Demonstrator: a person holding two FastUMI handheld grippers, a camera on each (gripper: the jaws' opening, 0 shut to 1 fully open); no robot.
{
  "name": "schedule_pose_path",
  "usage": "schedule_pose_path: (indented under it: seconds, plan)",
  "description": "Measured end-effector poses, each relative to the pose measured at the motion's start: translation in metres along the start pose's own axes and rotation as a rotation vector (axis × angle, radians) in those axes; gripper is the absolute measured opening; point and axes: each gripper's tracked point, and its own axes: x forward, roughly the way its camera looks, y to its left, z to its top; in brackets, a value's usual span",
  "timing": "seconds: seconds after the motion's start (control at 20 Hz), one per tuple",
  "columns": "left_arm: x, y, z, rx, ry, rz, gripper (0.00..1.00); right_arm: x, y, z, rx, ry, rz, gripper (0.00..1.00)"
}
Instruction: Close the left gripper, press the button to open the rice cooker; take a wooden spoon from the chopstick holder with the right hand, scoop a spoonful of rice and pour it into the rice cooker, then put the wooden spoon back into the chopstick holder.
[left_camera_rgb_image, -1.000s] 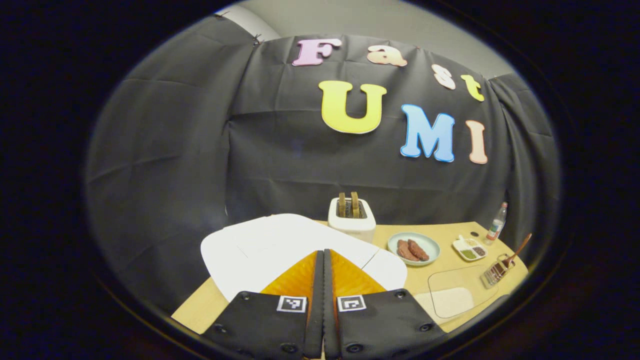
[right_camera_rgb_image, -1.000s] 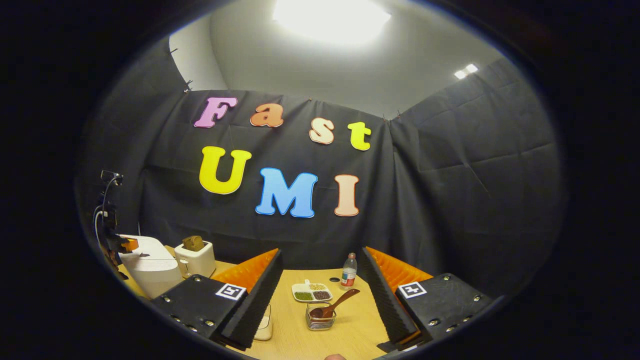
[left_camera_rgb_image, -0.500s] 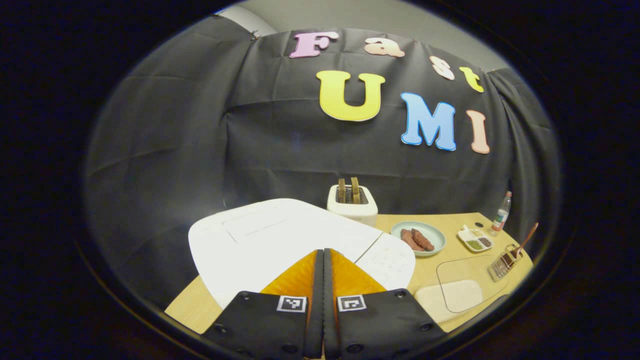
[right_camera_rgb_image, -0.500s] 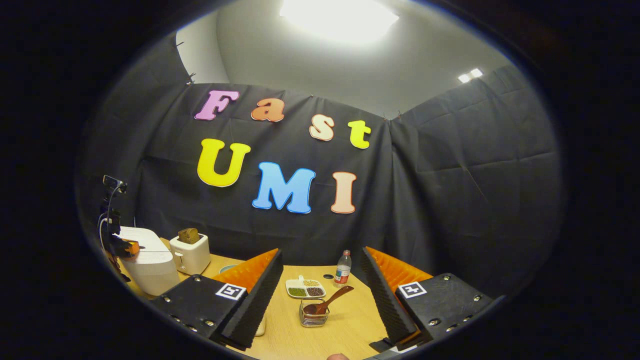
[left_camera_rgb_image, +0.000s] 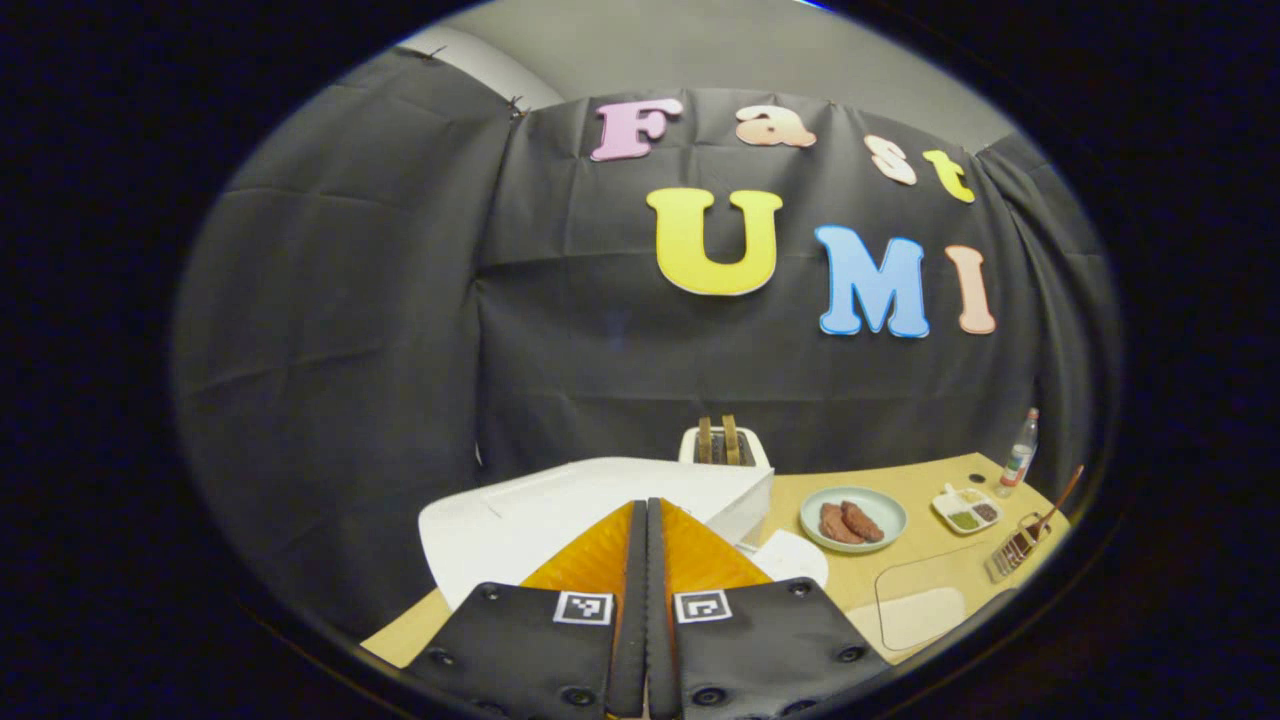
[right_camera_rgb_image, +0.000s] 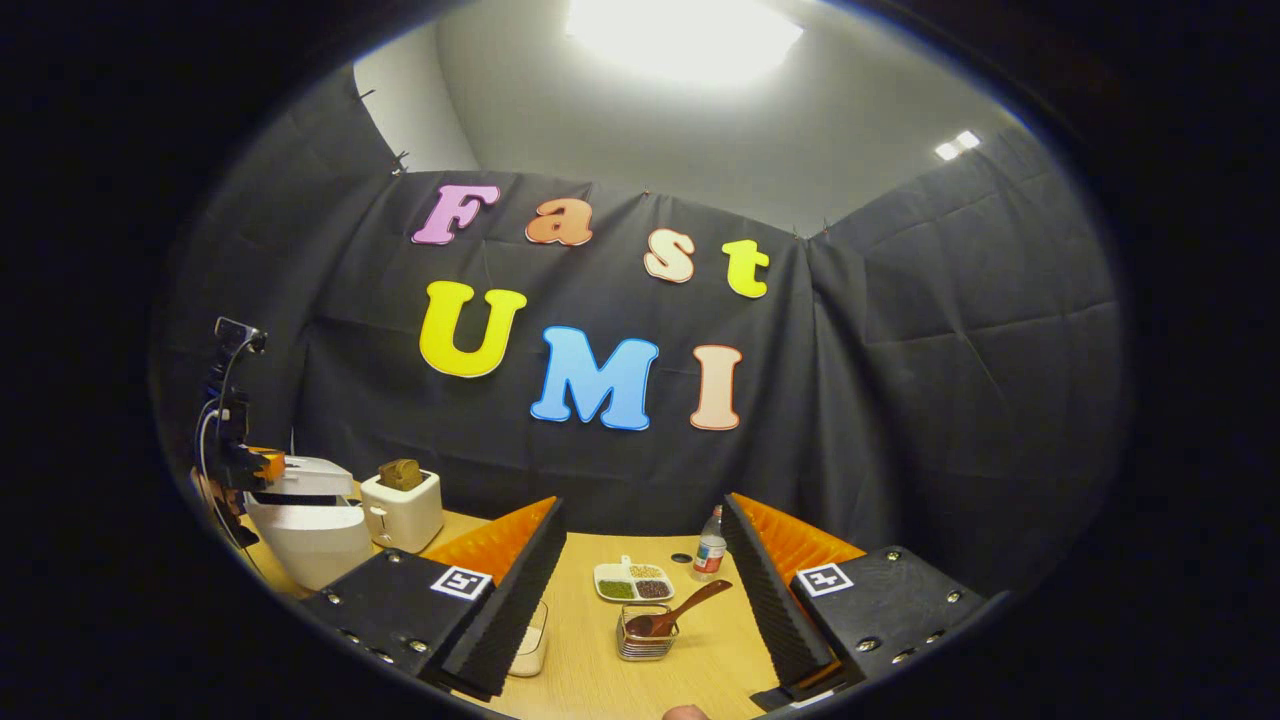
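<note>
Your rice cooker sits at the tabletop's left edge, lid ajar. Your left gripper, fingers pressed together and empty, hovers over it. Your right gripper gapes wide, empty, above the chopstick holder with the wooden spoon.

The left claw has its two fingers pressed flat together, tips over the white rice cooker, whose lid stands raised a little at the near edge. Behind the cooker is a white toaster with two slices standing in it. To the right on the wooden worktop lie a pale green plate with brown pieces, a small divided dish, a bottle, a clear container of rice, and a wire chopstick holder with a wooden spoon leaning out.
</note>
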Motion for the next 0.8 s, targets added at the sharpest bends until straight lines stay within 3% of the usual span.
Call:
schedule_pose_path:
  seconds: [0.25,0.5,0.55,0.65,0.75,0.8]
  plan:
    - [-0.022,0.008,0.058,-0.011,-0.094,0.058,0.09,0.018,-0.009,-0.001,0.015,-0.013,0.049,0.95]
    - [-0.074,-0.014,0.099,-0.003,-0.187,0.057,0.09,0.043,-0.025,0.0,0.044,-0.035,0.072,0.95]
    - [-0.085,-0.022,0.103,-0.006,-0.205,0.047,0.14,0.049,-0.029,-0.002,0.047,-0.036,0.073,0.95]
    - [-0.108,-0.035,0.114,0.009,-0.238,0.043,0.53,0.061,-0.039,-0.006,0.057,-0.038,0.07,0.95]
    - [-0.13,-0.047,0.126,0.03,-0.277,0.044,0.86,0.074,-0.051,-0.01,0.073,-0.038,0.064,0.95]
    - [-0.14,-0.054,0.132,0.037,-0.292,0.038,0.93,0.08,-0.057,-0.014,0.081,-0.036,0.06,0.95]
